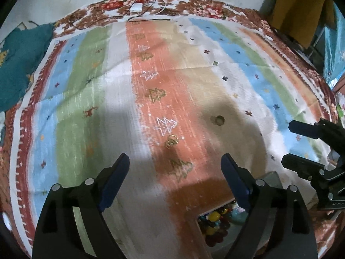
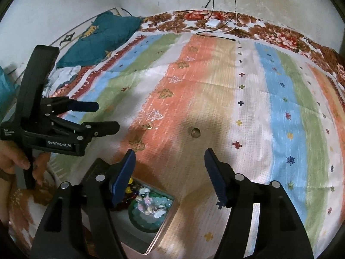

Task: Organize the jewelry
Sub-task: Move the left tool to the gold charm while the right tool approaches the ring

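Observation:
Two small gold pieces lie on the striped cloth. A gold ring pair rests on the orange stripe just beyond my left gripper, which is open with nothing in it. A darker round ring lies further right; in the right wrist view this ring sits just ahead of my right gripper, also open with nothing between its fingers. The gold pair lies to its left. Below the grippers stands an open jewelry box with beads and a pale bracelet inside. The left gripper appears at the left.
A teal cloth lies bunched at the far left corner. A white charger and thin cables trail over the floral bedsheet edge by the wall. A person's hand grips the left tool's handle. The right gripper shows at the right edge.

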